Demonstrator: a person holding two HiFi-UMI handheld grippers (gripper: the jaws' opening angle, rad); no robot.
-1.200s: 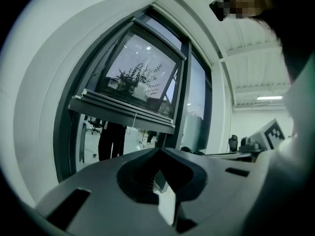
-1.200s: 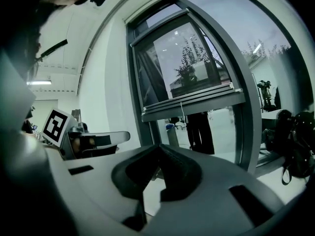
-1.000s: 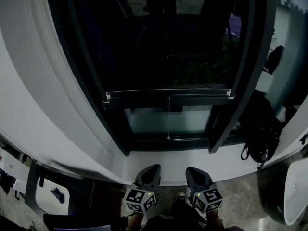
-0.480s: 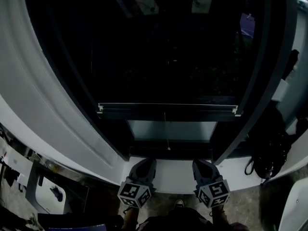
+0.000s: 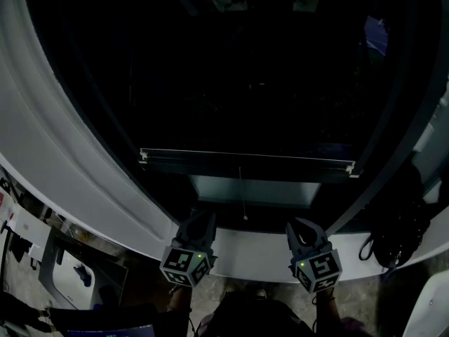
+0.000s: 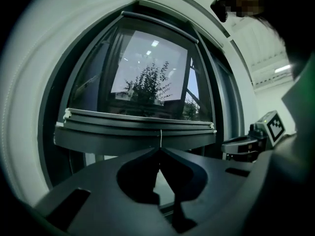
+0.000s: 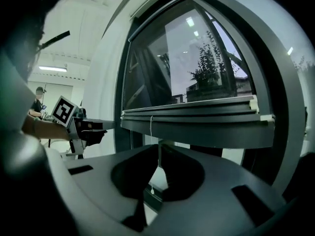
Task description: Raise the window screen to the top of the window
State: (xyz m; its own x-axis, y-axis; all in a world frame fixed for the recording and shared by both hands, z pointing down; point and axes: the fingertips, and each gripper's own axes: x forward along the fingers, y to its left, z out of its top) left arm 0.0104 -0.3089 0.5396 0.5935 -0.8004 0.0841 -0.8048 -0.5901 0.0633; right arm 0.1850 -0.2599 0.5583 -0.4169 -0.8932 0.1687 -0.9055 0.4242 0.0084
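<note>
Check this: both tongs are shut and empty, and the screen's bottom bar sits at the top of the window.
One thing is wrong. The left gripper view shows the screen's bottom bar low in the window, well below its top. The rest stands: the left tongs and right tongs are shut and empty.

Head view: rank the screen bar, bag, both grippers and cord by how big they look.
Screen bar, by far the widest.
Bag, left gripper and right gripper: much alike. The grippers are nearer the camera and the bag's edge is dark, so unranked.
Cord, a thin line.
</note>
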